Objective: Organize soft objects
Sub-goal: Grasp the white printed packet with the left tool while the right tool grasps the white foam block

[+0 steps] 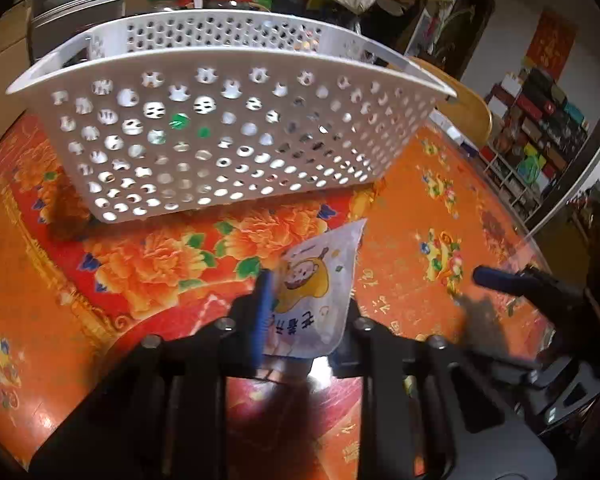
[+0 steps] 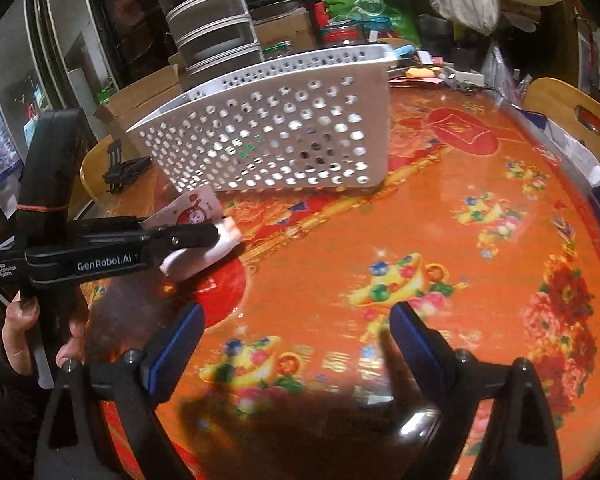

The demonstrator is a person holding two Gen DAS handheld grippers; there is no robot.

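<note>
A white drink pouch with a cartoon figure stands between the fingers of my left gripper, which is shut on it just above the tablecloth. The right wrist view shows the same gripper from the side, its black fingers clamped on the pouch. A white perforated basket sits behind the pouch, tilted on the table. My right gripper hovers open over bare cloth with nothing between its blue pads; one of its fingertips shows at the right in the left wrist view.
The round table has a glossy red-orange floral cloth. Behind the basket stand grey stacked drawers, a green bag and boxes. Wooden chair backs rise at the table's edges. A hand holds the left gripper's handle.
</note>
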